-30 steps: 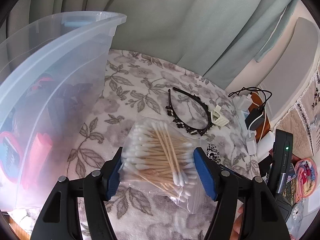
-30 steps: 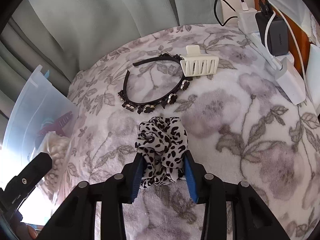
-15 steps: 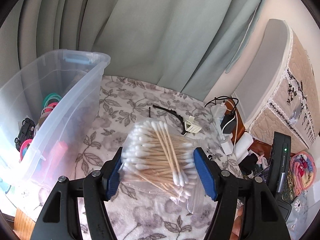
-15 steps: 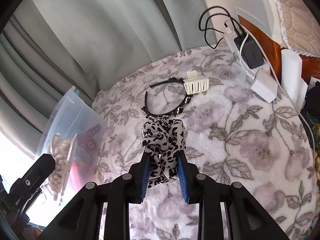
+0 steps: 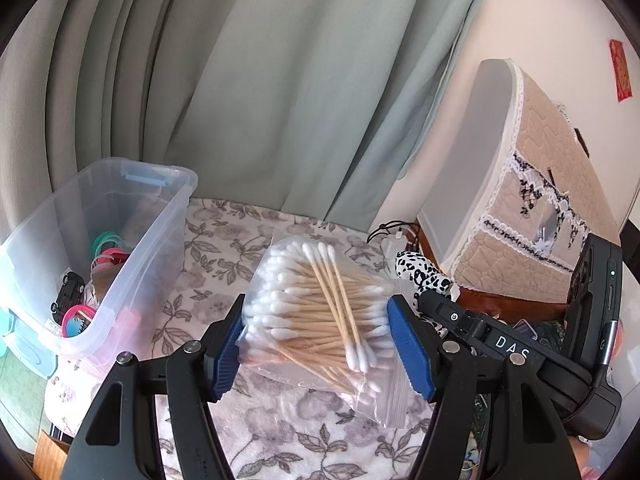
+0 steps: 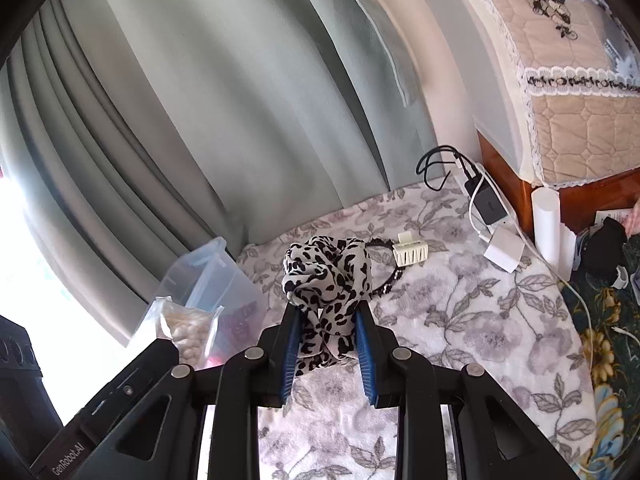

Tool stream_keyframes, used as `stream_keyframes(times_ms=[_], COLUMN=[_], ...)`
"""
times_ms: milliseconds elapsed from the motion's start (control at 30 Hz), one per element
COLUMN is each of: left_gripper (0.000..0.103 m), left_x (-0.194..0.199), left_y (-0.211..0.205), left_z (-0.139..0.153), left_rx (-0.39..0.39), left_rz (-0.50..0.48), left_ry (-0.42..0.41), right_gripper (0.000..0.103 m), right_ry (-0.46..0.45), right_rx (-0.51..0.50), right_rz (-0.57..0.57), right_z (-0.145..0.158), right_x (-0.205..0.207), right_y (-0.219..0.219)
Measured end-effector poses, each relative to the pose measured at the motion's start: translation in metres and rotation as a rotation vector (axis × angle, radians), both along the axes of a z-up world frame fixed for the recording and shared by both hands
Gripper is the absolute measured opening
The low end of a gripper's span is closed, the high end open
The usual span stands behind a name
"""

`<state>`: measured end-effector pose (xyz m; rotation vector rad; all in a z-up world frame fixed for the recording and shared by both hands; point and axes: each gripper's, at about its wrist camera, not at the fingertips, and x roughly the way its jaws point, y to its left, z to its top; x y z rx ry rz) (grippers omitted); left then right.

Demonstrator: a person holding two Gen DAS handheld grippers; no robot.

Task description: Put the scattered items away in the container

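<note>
Bright daylight, sharp fisheye frames.
Blown-out glare left of the right gripper's fingers [image 6: 362, 340]; black vignette corners, edges bowed, shadows soft.

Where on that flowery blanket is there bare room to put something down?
The blanket is bare in front of the hair clip and headband, out to the charger, and beside the clear bin. It is crowded at the back right corner with plugs and cables.
</note>
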<state>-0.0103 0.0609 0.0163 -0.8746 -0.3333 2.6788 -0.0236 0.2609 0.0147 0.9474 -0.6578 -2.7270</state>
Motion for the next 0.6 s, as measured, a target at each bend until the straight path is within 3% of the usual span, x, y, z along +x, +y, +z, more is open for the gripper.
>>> stream_keyframes(times_ms=[367, 600], left_gripper=[0.070, 0.070], left_x=[0.022, 0.035], left_y=[-0.019, -0.044], left_z=[0.024, 0.040], left_rx=[0.029, 0.005], left_rz=[0.030, 0.103], left_ry=[0.076, 0.155], right_gripper=[0.029, 0.029], right_ry=[0.127, 0.201], right_rx=[0.029, 0.051], right_rz=[0.039, 0.061], right_z=[0.046, 0.071], right_x=[0.035, 0.053], right_y=[-0.022, -0.039])
